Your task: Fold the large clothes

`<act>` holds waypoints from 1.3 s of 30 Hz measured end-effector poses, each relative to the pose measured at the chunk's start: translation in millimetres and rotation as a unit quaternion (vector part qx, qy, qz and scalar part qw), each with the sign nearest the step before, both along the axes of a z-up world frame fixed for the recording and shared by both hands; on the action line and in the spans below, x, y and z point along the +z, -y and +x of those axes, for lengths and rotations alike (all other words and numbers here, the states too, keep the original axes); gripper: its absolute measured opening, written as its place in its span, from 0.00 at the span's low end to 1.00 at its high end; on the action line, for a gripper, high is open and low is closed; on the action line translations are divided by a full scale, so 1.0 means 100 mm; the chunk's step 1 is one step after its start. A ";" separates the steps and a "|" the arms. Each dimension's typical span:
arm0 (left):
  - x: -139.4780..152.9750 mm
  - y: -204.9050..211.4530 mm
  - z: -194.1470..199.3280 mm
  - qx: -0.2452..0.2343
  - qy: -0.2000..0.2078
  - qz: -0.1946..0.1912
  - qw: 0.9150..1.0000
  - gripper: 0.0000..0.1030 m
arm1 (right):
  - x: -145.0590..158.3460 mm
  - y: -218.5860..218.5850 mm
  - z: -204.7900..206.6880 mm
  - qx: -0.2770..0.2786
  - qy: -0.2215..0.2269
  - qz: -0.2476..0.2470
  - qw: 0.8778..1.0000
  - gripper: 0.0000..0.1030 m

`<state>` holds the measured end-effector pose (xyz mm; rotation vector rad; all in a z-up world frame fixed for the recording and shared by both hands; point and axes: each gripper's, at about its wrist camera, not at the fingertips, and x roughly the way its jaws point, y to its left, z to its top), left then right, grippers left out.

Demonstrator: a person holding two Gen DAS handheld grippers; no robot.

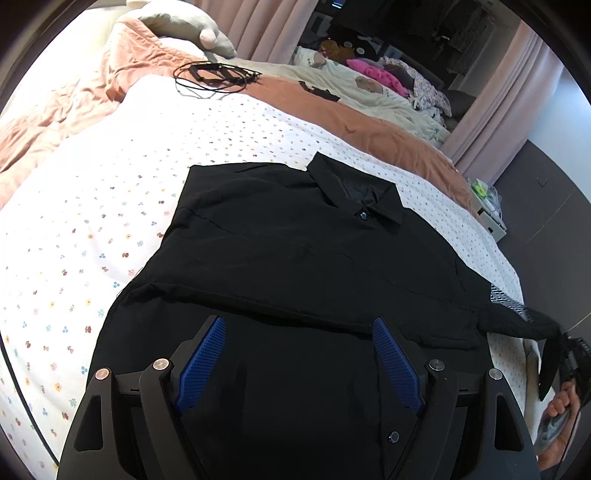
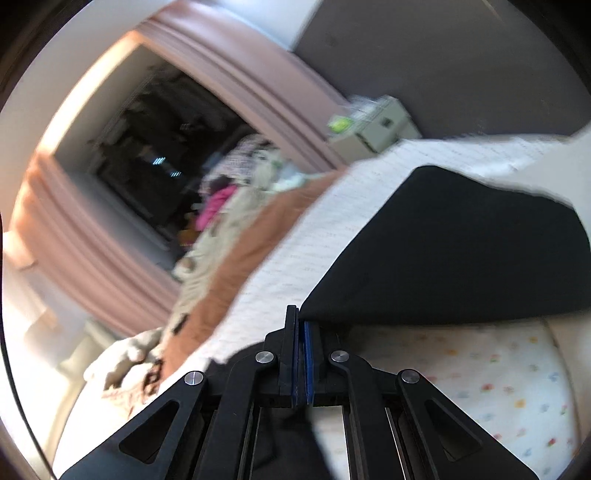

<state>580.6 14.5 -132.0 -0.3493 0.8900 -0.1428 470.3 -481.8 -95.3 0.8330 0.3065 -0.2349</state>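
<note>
A black collared shirt [image 1: 295, 251] lies front-up on the flowered white bedsheet [image 1: 92, 229], its left side folded in. My left gripper [image 1: 297, 328] is open and empty, hovering over the shirt's lower front, blue pads apart. My right gripper [image 2: 301, 325] is shut on the shirt's right sleeve [image 2: 443, 251] and holds it lifted off the bed. In the left wrist view that sleeve [image 1: 517, 317] stretches out to the right edge, where the right gripper [image 1: 565, 354] and a hand show.
A pink quilt [image 1: 55, 107] and a grey pillow [image 1: 184, 26] lie at the bed's head. Black cables [image 1: 214, 75] rest beyond the shirt. A pile of clothes [image 1: 388, 77] sits at the far side. A small cabinet [image 1: 491, 214] stands by the bed's right edge.
</note>
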 end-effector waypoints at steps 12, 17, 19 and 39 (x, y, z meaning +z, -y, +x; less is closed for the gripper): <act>0.10 -0.17 -0.07 0.011 0.012 -0.029 0.999 0.80 | 0.40 -1.12 0.39 0.129 0.050 -0.035 0.990 0.04; 0.12 -0.31 -0.09 0.020 0.013 -0.042 0.999 0.80 | 0.30 -1.55 0.61 0.175 0.036 -0.032 0.983 0.04; 0.12 -0.37 -0.09 0.026 0.013 -0.047 0.998 0.80 | 0.22 -1.71 0.72 0.195 0.028 -0.027 0.980 0.04; 0.32 -1.27 -0.28 0.133 0.034 -0.053 0.989 0.80 | -0.75 -2.40 1.10 0.267 -0.156 0.035 0.950 0.51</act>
